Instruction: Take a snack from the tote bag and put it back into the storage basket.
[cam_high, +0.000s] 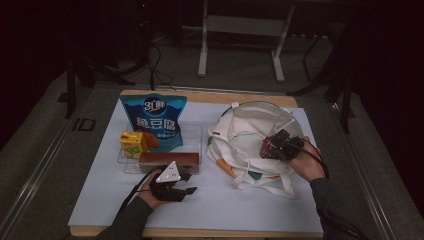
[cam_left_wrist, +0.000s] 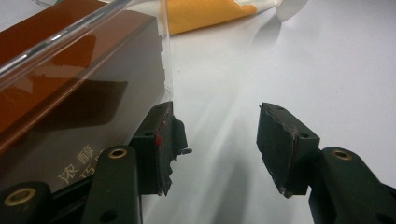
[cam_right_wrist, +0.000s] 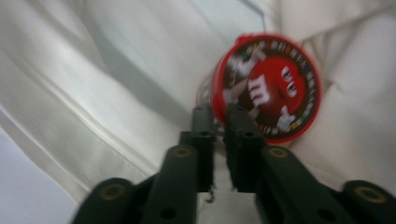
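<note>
High view: right tool (cam_high: 274, 145) over a cream fabric tote bag (cam_high: 245, 135) on the white-covered desk (cam_high: 210, 205). Left gripper view: left tool (cam_left_wrist: 219, 140) spread, empty, beside a brown rectangular box (cam_left_wrist: 79, 93). Right gripper view: jaws barely parted beside a round red candy tin (cam_right_wrist: 266, 93) in the bag; whether they grip it is unclear.

Dark grey sleeves (cam_high: 125, 220); black 2-jaw left gripper (cam_left_wrist: 224, 140), brass screws, grey triangular plate (cam_high: 168, 174).
</note>
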